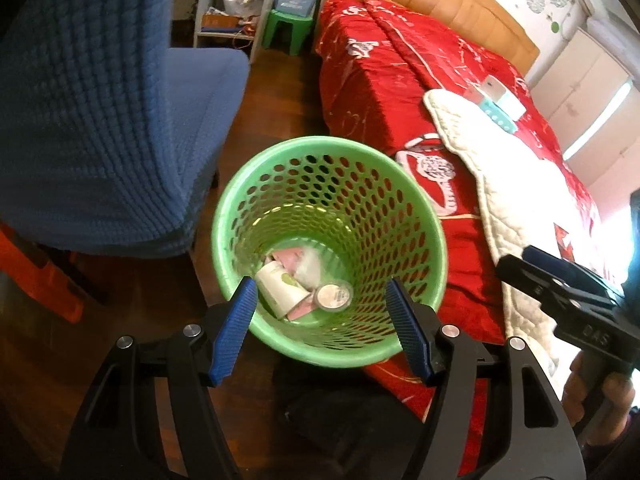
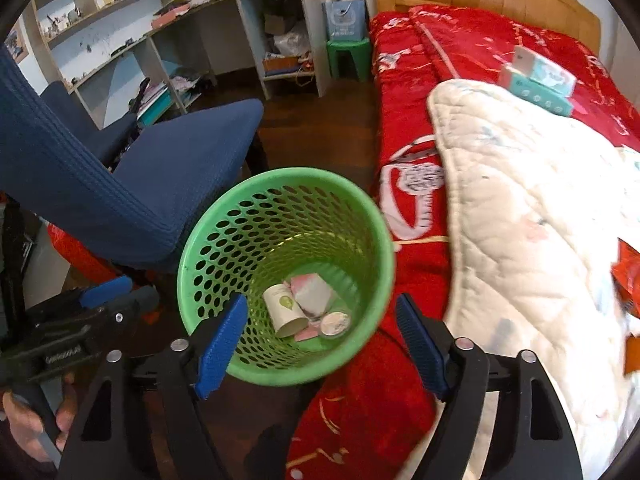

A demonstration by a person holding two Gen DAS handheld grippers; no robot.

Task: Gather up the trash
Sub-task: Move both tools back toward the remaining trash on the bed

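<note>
Basket: one, green, holding one cup, one lid; two hand-held grippers, both wide, empty.

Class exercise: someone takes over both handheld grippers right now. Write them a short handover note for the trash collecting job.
Left gripper: open, empty, over the green basket.
Right gripper: open, empty, also over the basket.
Done: paper cup, pink wrapper and round lid lie in the basket.
Left: check the bed; an orange wrapper on the white quilt may be trash. The boxes may not be.

blue chair, red bed, shelves
</note>
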